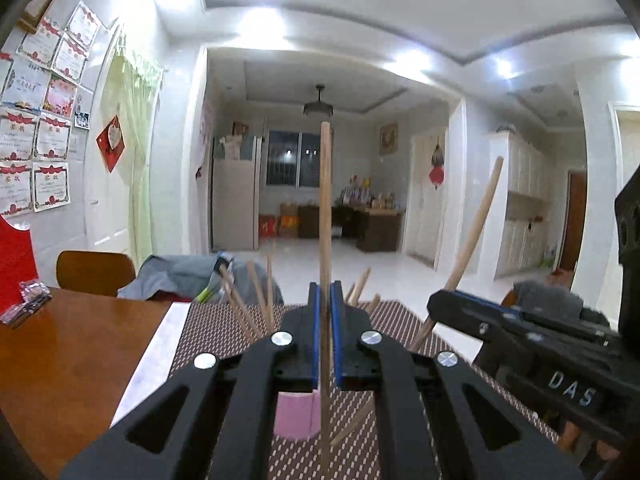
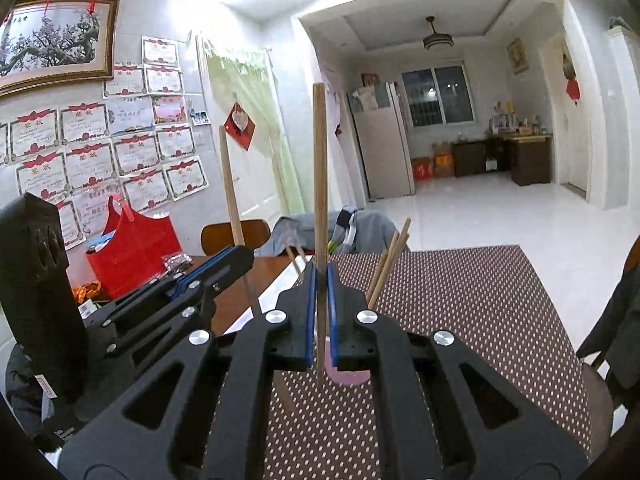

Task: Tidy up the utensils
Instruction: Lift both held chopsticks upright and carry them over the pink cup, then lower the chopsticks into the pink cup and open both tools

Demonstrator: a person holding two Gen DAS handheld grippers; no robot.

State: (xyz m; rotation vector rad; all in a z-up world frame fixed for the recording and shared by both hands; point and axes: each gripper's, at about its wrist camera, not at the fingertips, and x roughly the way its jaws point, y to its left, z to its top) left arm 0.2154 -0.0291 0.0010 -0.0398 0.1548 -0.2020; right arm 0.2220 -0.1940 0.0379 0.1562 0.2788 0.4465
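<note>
My left gripper is shut on a wooden chopstick that stands upright between its blue pads. Below it a pink cup on the dotted mat holds several more chopsticks. My right gripper is shut on another upright chopstick above the same pink cup. The right gripper also shows in the left wrist view with its chopstick tilted. The left gripper shows in the right wrist view with its chopstick.
A brown dotted placemat covers the table's right part; bare wood table lies to the left. A red bag and a small packet sit at the far left. A chair with a grey jacket stands behind the table.
</note>
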